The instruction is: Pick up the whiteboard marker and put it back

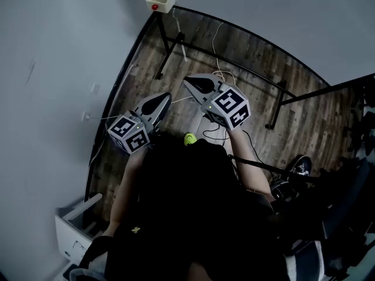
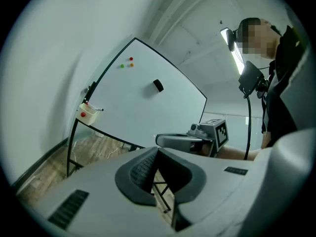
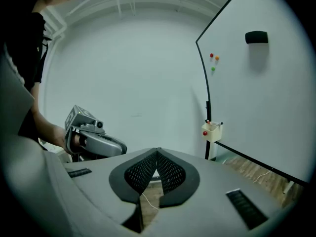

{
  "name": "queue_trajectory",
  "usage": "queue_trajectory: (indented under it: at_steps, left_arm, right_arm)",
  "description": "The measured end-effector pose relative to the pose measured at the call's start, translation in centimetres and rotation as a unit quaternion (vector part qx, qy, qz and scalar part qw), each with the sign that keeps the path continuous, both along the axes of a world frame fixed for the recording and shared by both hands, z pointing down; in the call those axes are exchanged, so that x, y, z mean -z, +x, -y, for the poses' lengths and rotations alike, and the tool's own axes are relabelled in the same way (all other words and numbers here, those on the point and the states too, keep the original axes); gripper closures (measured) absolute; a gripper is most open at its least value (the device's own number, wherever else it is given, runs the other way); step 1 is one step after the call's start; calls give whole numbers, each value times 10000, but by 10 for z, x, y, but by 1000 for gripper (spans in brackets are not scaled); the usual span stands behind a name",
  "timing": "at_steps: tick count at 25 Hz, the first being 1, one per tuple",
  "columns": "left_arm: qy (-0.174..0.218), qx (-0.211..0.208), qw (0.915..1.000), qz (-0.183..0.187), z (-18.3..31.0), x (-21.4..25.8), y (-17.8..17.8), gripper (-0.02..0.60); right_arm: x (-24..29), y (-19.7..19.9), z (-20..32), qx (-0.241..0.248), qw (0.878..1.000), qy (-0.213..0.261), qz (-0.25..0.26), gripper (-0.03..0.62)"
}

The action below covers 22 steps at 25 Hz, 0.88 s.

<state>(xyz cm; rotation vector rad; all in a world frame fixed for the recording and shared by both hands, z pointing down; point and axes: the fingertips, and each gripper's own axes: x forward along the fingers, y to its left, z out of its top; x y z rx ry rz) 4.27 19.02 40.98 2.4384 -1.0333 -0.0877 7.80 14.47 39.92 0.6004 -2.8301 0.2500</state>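
Note:
A whiteboard marker [image 2: 98, 110] pokes out of a small cream holder [image 2: 87, 113] fixed to the whiteboard's [image 2: 148, 107] lower left corner. The holder [image 1: 160, 0] shows at the top of the head view, and the holder [image 3: 211, 131] also shows in the right gripper view with the marker [image 3: 218, 124] in it. Both grippers hang in the air well short of it, side by side. My left gripper [image 2: 158, 149] has its jaws closed tip to tip with nothing between them. My right gripper [image 3: 157, 151] is shut and empty too. In the head view the left gripper [image 1: 166, 96] and the right gripper [image 1: 187, 81] point toward the board.
A black eraser [image 2: 158, 86] and small coloured magnets [image 2: 127, 63] stick to the board. The board's black stand legs [image 1: 170, 43] and a thin white cable [image 1: 220, 34] lie on the wooden floor. A white cabinet [image 1: 73, 227] stands by the wall at lower left.

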Motion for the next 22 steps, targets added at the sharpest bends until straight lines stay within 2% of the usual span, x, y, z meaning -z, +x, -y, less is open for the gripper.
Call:
queue_trajectory:
  at_steps: [12,22]
  left_arm:
    - [-125,55,9999,-42,13,-8,-8,568]
    - [-132,-38,9998,-128,63,-10,-23,568]
  right_arm:
    - [-13,4,11,-47,9998,-138,-129,599]
    - [-15,-9,57,-154,9995,-152,-219,599]
